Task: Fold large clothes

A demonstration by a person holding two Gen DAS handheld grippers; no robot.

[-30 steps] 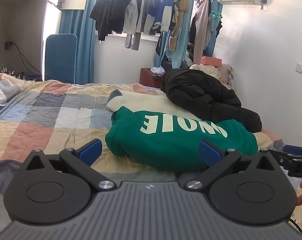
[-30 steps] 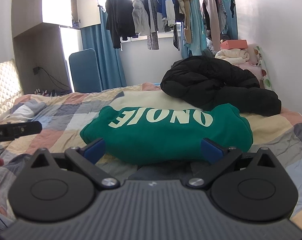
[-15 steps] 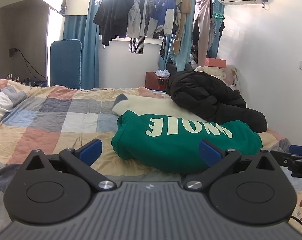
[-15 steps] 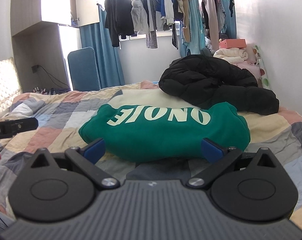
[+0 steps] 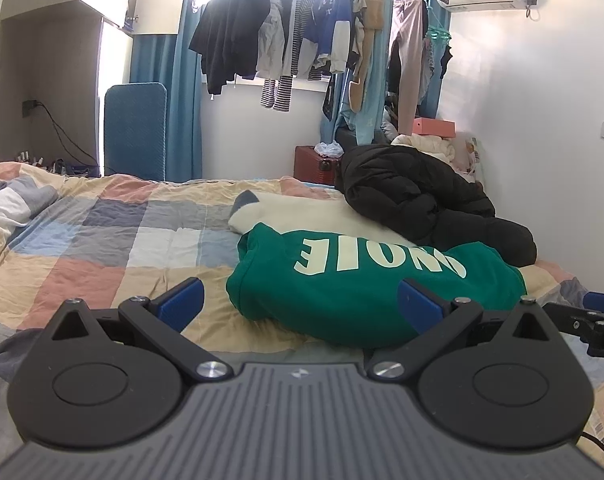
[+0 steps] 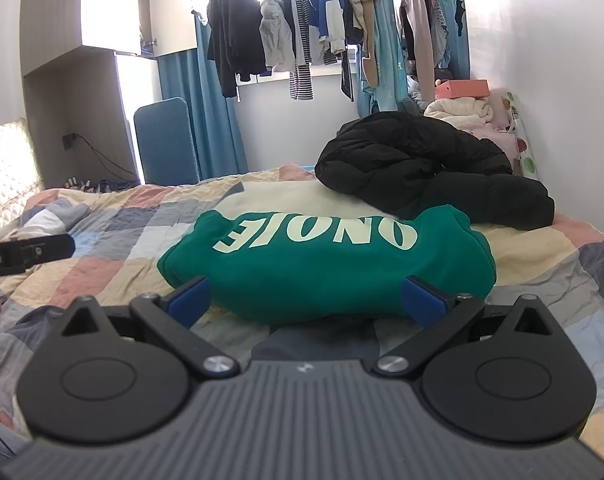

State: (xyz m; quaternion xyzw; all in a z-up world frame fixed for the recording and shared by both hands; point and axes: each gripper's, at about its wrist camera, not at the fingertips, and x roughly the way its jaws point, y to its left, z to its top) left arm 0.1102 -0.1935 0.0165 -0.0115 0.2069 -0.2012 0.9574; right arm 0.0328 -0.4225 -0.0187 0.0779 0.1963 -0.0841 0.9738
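Left gripper (image 5: 298, 300): jaws spread wide, holding nothing, hovering at the near edge of the bed, aimed at the left end of the sweatshirt.
Right gripper (image 6: 308, 296): jaws spread wide, holding nothing, centred on the near edge of the sweatshirt.
Green sweatshirt (image 6: 326, 264): lies on the checked bedspread (image 5: 102, 240), near the middle-right of the bed, already bundled into a thick, rounded packet.
Neighbours: a cream garment (image 5: 302, 216) lies under its far edge; a black padded jacket (image 5: 414, 196) is heaped just behind it to the far right, touching or nearly so.
Long axis: runs left to right across both views.
Pointing: the white lettering reads upside down from here, so the top of the print faces the grippers.
Risk, slack bundle: it looks soft and puffy; pinching only the top layer would likely peel the fold open.
Risk, wrong cloth: a deep grab at the far edge could catch the cream garment or jacket.
Risk, uneven lift: one end raised alone would probably let the packet sag and unroll.
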